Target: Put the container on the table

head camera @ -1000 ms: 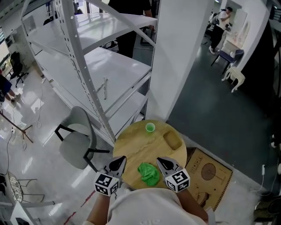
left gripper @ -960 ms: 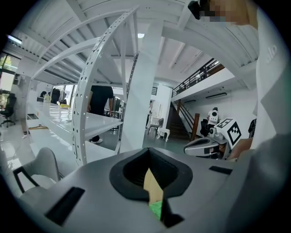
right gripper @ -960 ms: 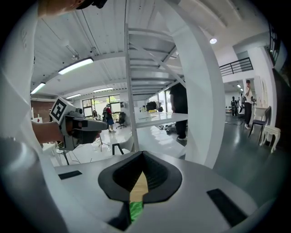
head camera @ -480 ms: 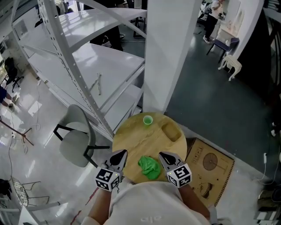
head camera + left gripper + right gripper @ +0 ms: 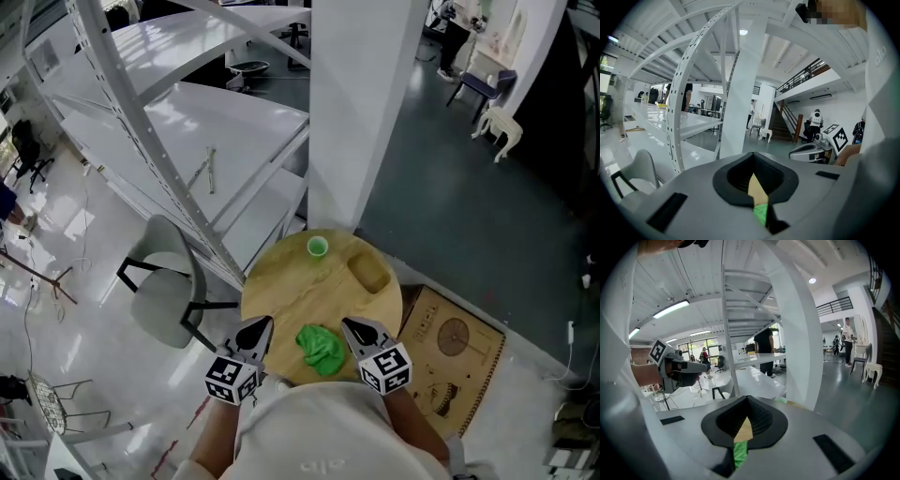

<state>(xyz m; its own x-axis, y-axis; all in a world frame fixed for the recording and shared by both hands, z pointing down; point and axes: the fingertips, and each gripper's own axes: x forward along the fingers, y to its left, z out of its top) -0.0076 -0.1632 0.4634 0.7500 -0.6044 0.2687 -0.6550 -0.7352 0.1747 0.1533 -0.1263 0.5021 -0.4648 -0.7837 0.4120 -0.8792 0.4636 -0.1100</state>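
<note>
A round wooden table (image 5: 281, 291) stands below me. On its far edge stands a small green cup (image 5: 318, 247). An oblong wooden dish (image 5: 371, 272) lies at its right side. A crumpled green cloth (image 5: 321, 349) lies at the near edge, between my two grippers. My left gripper (image 5: 255, 330) hovers just left of the cloth, shut and holding nothing. My right gripper (image 5: 352, 327) hovers just right of it, also shut and holding nothing. In each gripper view only a sliver of wood and green cloth shows through the narrow slit between the jaws (image 5: 757, 197) (image 5: 740, 434).
A white metal shelving rack (image 5: 187, 141) rises at the left and back. A grey chair (image 5: 164, 295) stands left of the table. A white pillar (image 5: 361, 112) stands right behind the table. A brown board (image 5: 455, 352) lies on the floor at the right.
The head view has shifted slightly. Both grippers remain shut at the table's near edge, either side of the green cloth.
</note>
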